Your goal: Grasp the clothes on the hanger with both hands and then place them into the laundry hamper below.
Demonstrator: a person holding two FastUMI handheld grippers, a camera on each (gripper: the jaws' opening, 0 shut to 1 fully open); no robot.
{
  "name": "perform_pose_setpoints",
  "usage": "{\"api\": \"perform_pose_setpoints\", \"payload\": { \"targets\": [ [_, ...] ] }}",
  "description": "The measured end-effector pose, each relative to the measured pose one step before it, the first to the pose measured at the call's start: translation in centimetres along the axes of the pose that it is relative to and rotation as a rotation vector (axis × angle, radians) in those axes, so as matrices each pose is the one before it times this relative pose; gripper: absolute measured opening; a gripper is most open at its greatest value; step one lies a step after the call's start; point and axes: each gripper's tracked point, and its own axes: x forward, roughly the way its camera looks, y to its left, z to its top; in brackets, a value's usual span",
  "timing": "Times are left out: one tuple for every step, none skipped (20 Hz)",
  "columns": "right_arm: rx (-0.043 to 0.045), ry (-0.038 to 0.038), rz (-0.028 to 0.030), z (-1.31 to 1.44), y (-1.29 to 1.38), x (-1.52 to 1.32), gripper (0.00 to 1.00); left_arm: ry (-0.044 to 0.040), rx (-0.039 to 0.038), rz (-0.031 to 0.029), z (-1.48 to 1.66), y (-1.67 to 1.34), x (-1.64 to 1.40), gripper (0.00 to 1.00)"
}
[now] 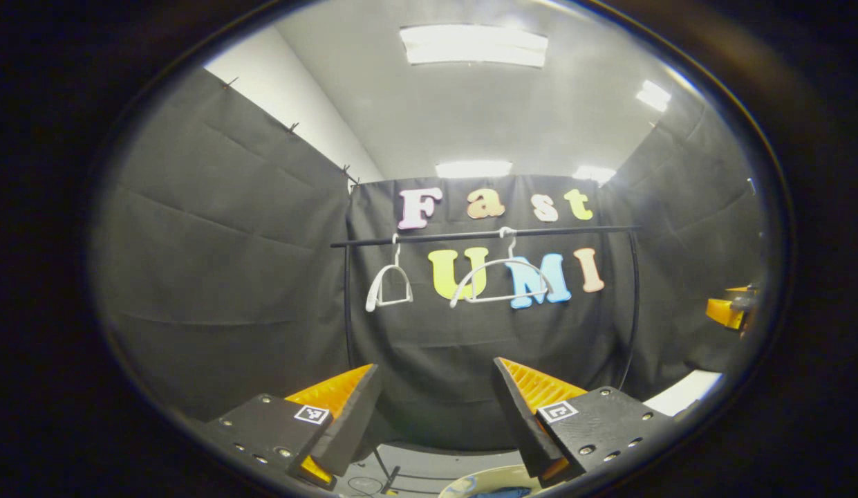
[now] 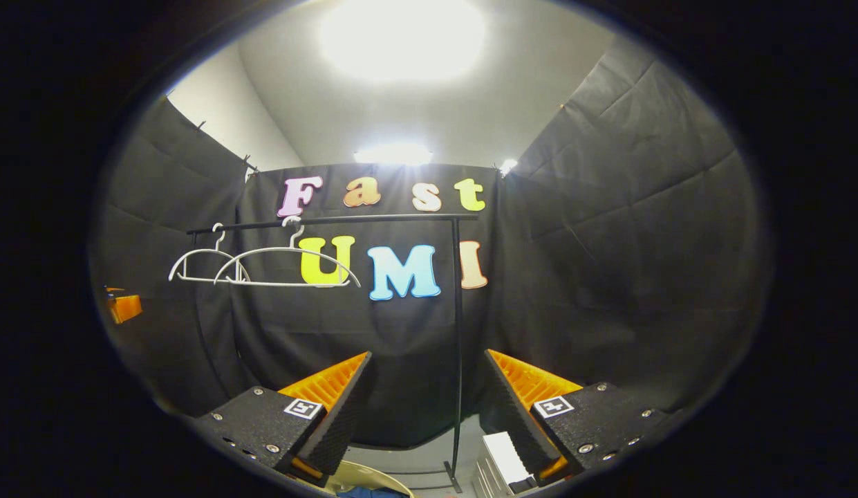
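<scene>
Two white hangers (image 1: 394, 302) (image 1: 501, 299) hang bare on a black rail (image 1: 484, 234). In the right gripper view the same hangers (image 2: 200, 279) (image 2: 283, 283) hang toward the left end of the rail (image 2: 332, 220). Low at the bottom edge is the cream rim of the hamper (image 1: 470, 477) (image 2: 373, 476), with blue cloth (image 1: 501, 492) (image 2: 363, 492) inside it. My left gripper (image 1: 435, 370) is open and holds nothing, well short of the rail. My right gripper (image 2: 429, 356) is open too and holds nothing.
The rack's right post (image 2: 458, 346) runs down to a foot on the floor. A white box-like object (image 2: 501, 463) sits by that post. Each gripper appears at the edge of the other's view (image 1: 729, 308) (image 2: 124, 304). Black cloth walls close in on three sides.
</scene>
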Motion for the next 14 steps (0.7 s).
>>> {"api": "perform_pose_setpoints", "payload": {
  "targets": [
    [0.00415,-0.00443,-0.00145,0.138,-0.040,-0.091,0.95,-0.00306,0.00192,-0.00048,0.121,-0.025,0.031,0.91],
    [0.00182,-0.00617,-0.00237,0.209,-0.013,-0.110,0.95,-0.00268,0.00064,-0.00136,0.023,-0.096,0.013,0.93],
    [-0.00008,-0.00447,-0.00271,0.138,-0.132,-0.006,0.95,-0.00287,-0.00158,0.00095,0.031,-0.064,0.049,0.93],
    [-0.00146,-0.00564,-0.00091,0.192,-0.029,0.004,0.95,-0.00126,-0.00330,-0.00087,0.054,-0.146,0.128,0.93],
    [-0.00369,-0.00590,-0.00025,0.217,-0.019,0.026,0.95,-0.00193,-0.00204,0.00061,0.003,-0.115,0.043,0.93],
    [-0.00475,-0.00397,0.00101,0.087,-0.003,0.106,0.95,-0.00116,-0.00039,0.00245,-0.085,-0.012,0.136,0.93],
    [-0.00472,-0.00216,-0.00038,-0.003,-0.058,0.111,0.95,0.00037,-0.00069,0.00216,0.061,-0.063,-0.008,0.93],
    [-0.00171,-0.00100,0.00011,-0.018,-0.029,0.118,0.95,0.00110,-0.00089,-0.00041,-0.108,-0.043,0.146,0.93],
    [0.00169,0.00236,0.00125,-0.154,0.045,0.019,0.95,0.00094,0.00086,0.00206,0.082,-0.030,0.033,0.93],
    [0.00274,0.00222,0.00064,-0.117,0.042,0.059,0.95,-0.00153,0.00302,0.00214,0.032,0.115,-0.023,0.93],
    [0.00162,0.00305,0.00065,-0.069,-0.059,0.052,0.95,-0.00262,0.00479,0.00209,0.066,0.153,-0.117,0.93],
    [0.00091,0.00143,0.00085,-0.068,0.050,0.054,0.95,-0.00183,0.00388,0.00418,0.080,0.219,-0.142,0.93],
    [-0.00054,-0.00107,0.00167,-0.018,0.059,-0.048,0.95,-0.00169,0.00223,0.00233,0.194,0.095,-0.009,0.93],
    [-0.00127,-0.00056,0.00156,0.013,0.048,-0.031,0.95,-0.00064,0.00051,0.00182,0.048,0.110,-0.056,0.93]
  ]
}}
